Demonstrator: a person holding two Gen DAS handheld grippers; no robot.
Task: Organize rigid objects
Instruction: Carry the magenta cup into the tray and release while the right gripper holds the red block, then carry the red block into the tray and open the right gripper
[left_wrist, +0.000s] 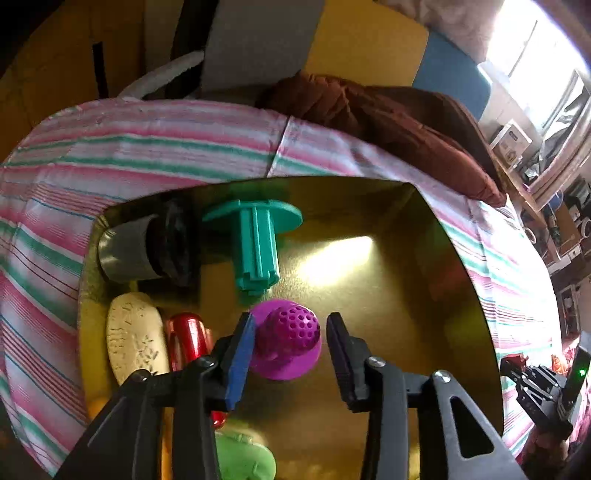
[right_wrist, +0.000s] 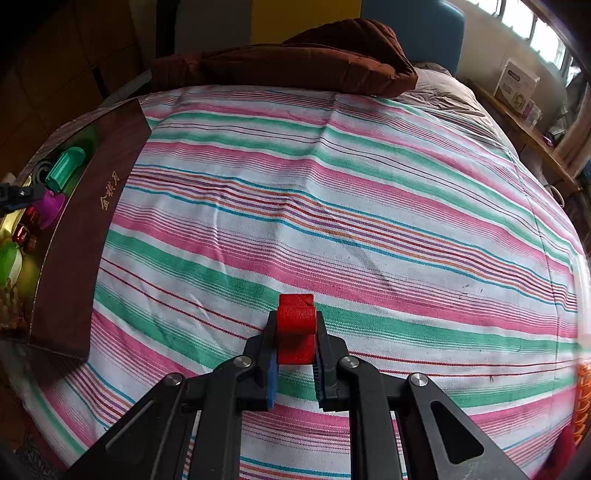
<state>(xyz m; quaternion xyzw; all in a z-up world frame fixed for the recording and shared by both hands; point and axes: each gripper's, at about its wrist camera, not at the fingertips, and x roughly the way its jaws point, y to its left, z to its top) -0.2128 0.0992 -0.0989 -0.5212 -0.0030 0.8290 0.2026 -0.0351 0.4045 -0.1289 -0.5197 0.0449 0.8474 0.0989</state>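
The left view looks down into the gold box (left_wrist: 424, 280), where the left gripper (left_wrist: 291, 332) hangs released around a purple knob (left_wrist: 288, 343) lying below a teal spool (left_wrist: 255, 243), while only the right view shows the right gripper (right_wrist: 295, 332) clenched on a red block (right_wrist: 296, 328) above the striped sheet (right_wrist: 369, 203).

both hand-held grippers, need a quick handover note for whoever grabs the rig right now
Left hand-held gripper: open over the gold box, jaws either side of the purple perforated piece, which stands on the box floor.
Right hand-held gripper: shut on the red block, above the striped bedsheet.
Already in the box: teal spool, grey-black cylinder, cream oval piece, red metallic piece, green piece.
Left: probably bring the red block to the box.
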